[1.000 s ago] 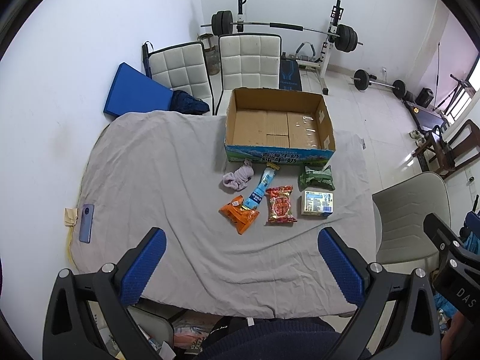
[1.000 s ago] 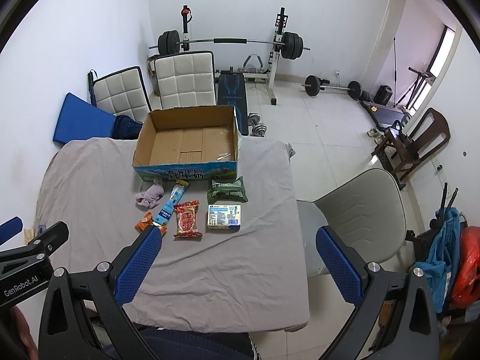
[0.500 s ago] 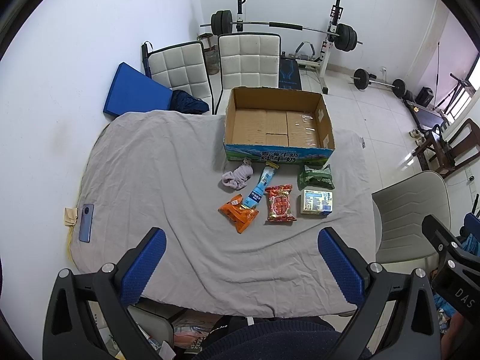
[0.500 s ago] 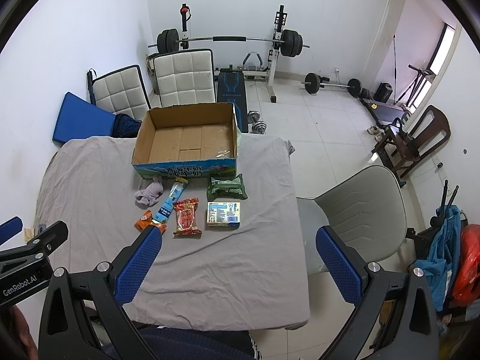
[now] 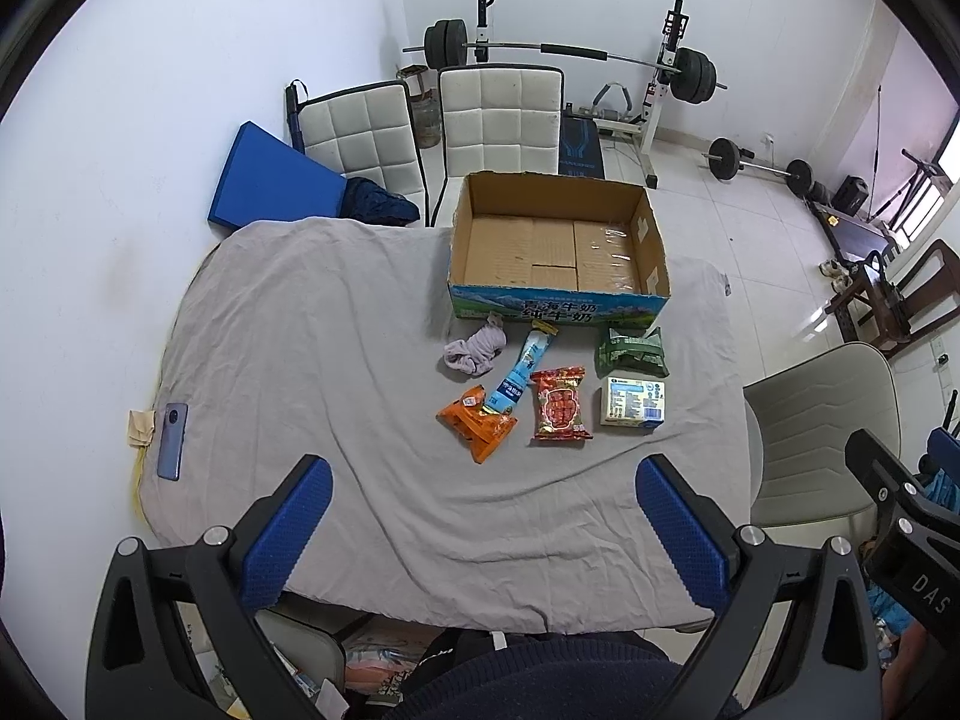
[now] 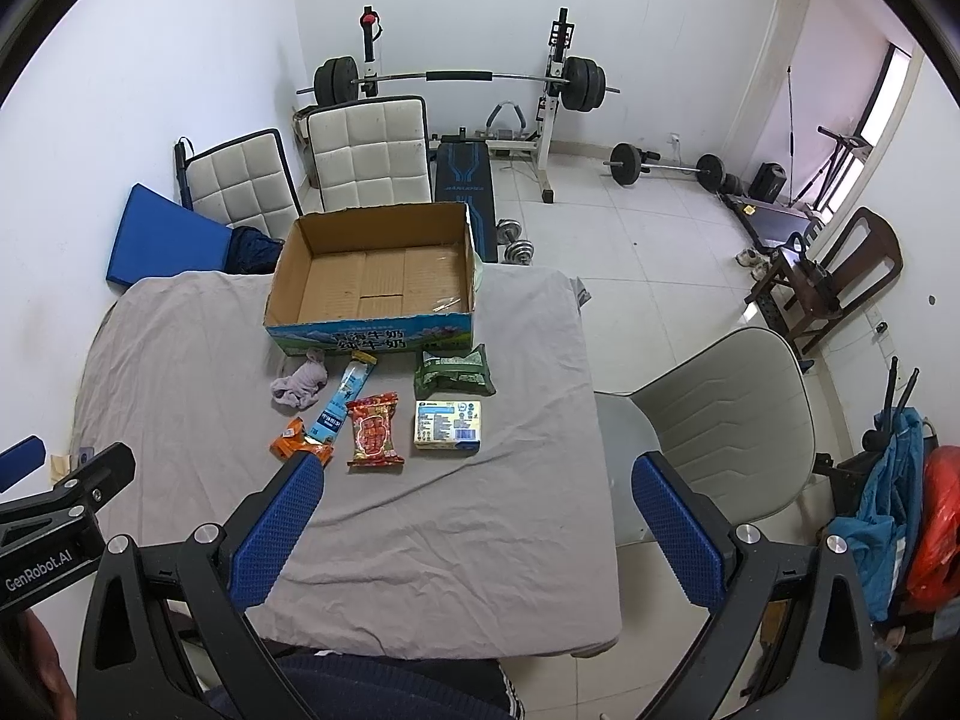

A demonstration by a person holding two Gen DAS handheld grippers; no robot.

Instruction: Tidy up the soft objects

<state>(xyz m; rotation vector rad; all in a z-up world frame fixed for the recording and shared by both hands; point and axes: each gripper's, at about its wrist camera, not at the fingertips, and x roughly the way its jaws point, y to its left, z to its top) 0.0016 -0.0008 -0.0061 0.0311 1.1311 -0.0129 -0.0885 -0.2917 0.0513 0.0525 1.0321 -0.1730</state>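
Both my left gripper (image 5: pixel 483 516) and right gripper (image 6: pixel 477 513) gape wide, empty; the blue packet (image 5: pixel 521 373) overlapping the orange packet (image 5: pixel 478 423) could drag it along.

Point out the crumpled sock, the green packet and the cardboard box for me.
crumpled sock (image 5: pixel 474 351), left wrist view, middle of the bundle.
green packet (image 6: pixel 455 370), right wrist view, centre of its face.
cardboard box (image 5: pixel 558 311), left wrist view, printed front wall.

Lighting: bright, even daylight from window (image 6: pixel 888 114) at right; shadows soft. Focus sharp. Fisheye: strong edge curvature, black corner vignette
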